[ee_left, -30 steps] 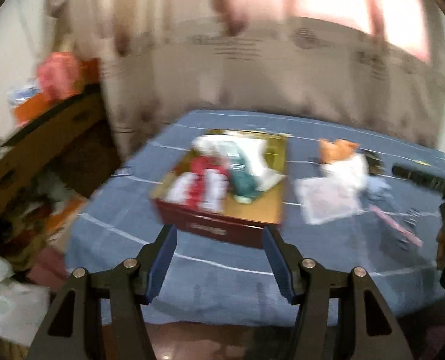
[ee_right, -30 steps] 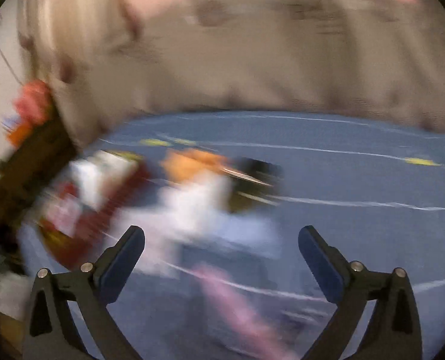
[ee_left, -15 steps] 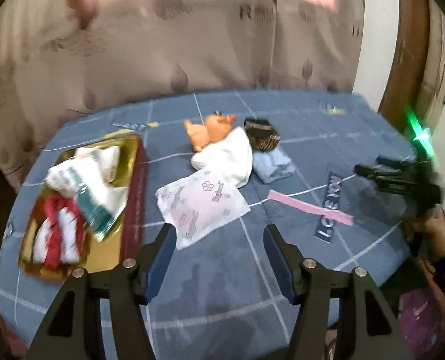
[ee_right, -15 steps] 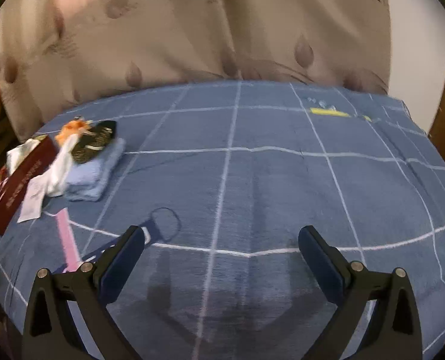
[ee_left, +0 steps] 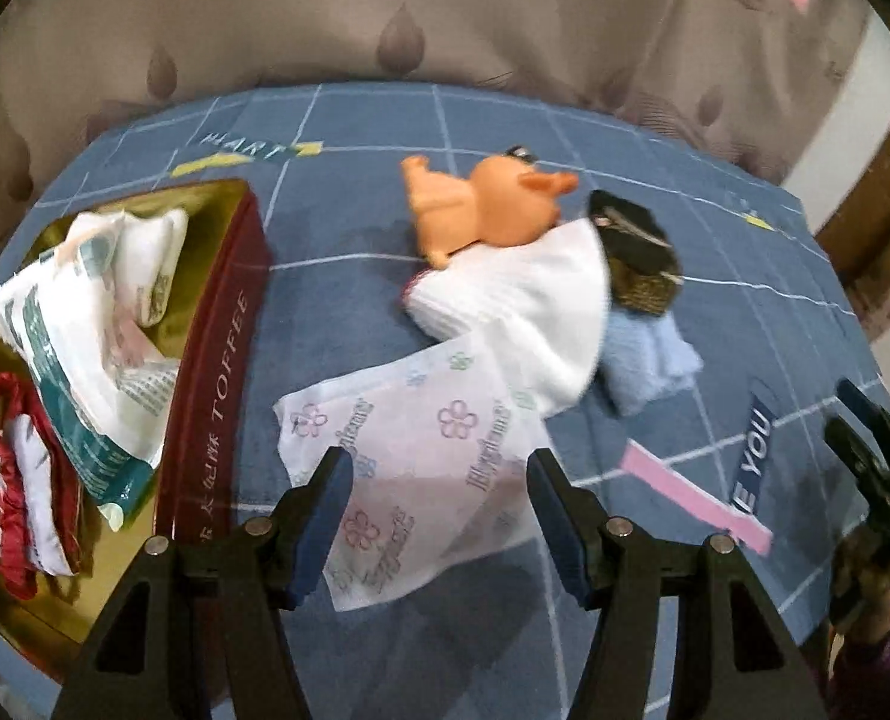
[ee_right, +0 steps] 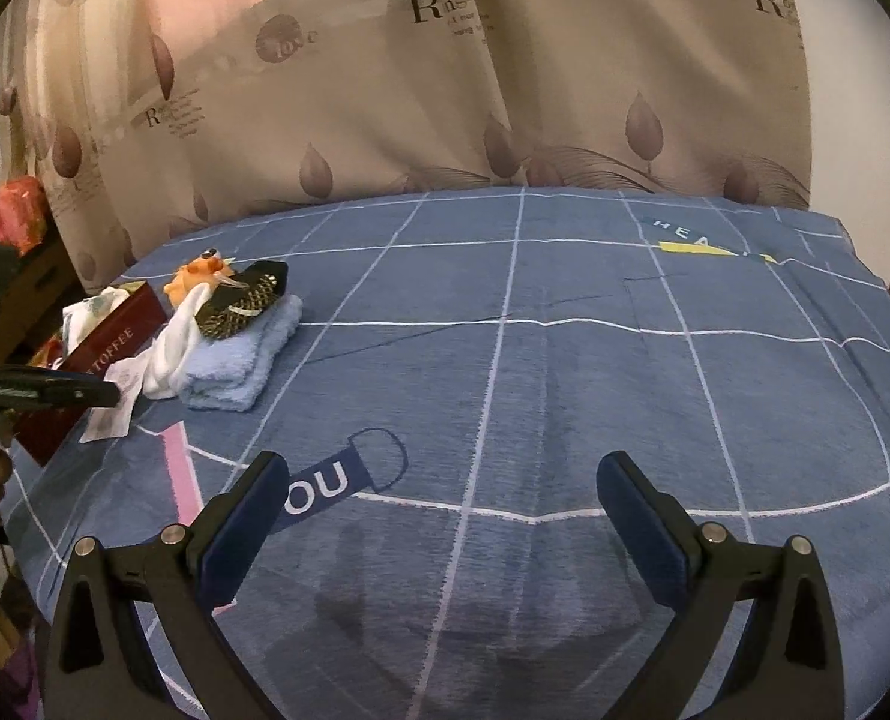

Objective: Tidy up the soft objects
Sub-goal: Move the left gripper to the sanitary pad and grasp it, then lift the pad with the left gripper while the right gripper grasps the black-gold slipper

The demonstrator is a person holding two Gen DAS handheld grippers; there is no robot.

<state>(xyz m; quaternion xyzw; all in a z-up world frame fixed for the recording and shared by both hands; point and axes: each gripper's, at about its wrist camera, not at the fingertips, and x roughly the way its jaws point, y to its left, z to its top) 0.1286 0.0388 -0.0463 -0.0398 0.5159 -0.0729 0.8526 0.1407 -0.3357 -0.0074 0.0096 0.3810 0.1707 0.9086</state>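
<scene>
My left gripper [ee_left: 435, 501] is open and empty, its fingers either side of a white flower-print packet [ee_left: 420, 456] on the blue bedcover. Behind the packet lie a white folded cloth [ee_left: 523, 312], an orange plush toy [ee_left: 493, 210], a dark patterned pouch [ee_left: 637, 252] and a light blue towel [ee_left: 649, 360]. A red and gold toffee box [ee_left: 216, 348] at the left holds white packets and a red-and-white cloth. My right gripper [ee_right: 445, 510] is open and empty over bare bedcover; the same pile [ee_right: 228, 324] and the box [ee_right: 108, 336] lie at its far left.
A beige curtain [ee_right: 445, 90] hangs behind the bed. The blue checked bedcover [ee_right: 565, 360] stretches to the right. The right gripper shows at the left wrist view's right edge [ee_left: 871, 450]. The left gripper shows at the right wrist view's left edge [ee_right: 42, 393].
My left gripper has moved closer and lower over the flower-print packet, which now sits between its fingers. My right gripper's view has swung right onto bare bedcover and steadied.
</scene>
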